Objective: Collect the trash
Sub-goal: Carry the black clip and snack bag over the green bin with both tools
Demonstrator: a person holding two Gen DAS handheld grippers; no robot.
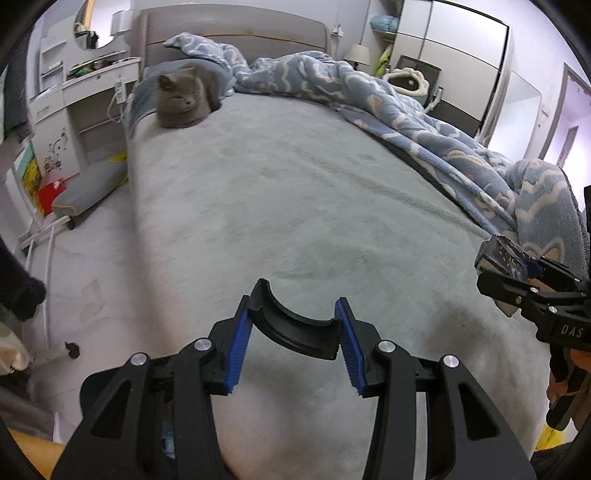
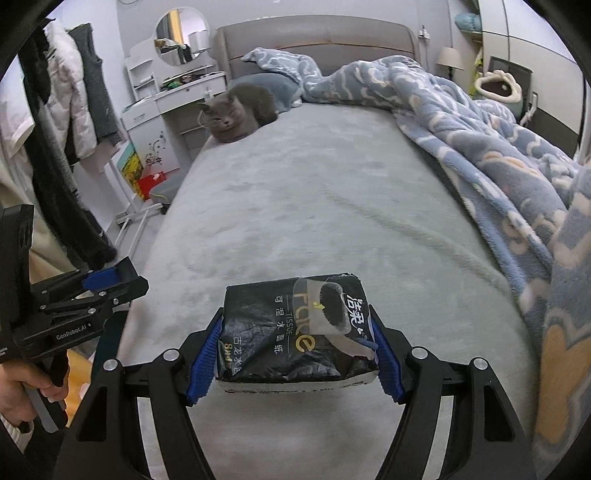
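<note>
Left tool [image 1: 293, 349] is clamped on a curved black plastic piece [image 1: 291, 328], held above the grey fleece-covered bed [image 1: 295, 192]. Right tool [image 2: 291, 360] is gripping a crinkly black tissue pack with white lettering [image 2: 291, 332], also up over the bed. Grey cat [image 1: 184, 96] loafing by the headboard, next to the rumpled blue patterned blanket [image 1: 406, 107].

1. The left wrist view looks from the foot of the bed [image 1: 295, 206] toward the headboard [image 1: 236, 33], angled down, close above the mattress.
2. The right wrist view faces likewise; both share the cat [image 2: 236, 112] near the headboard.
</note>
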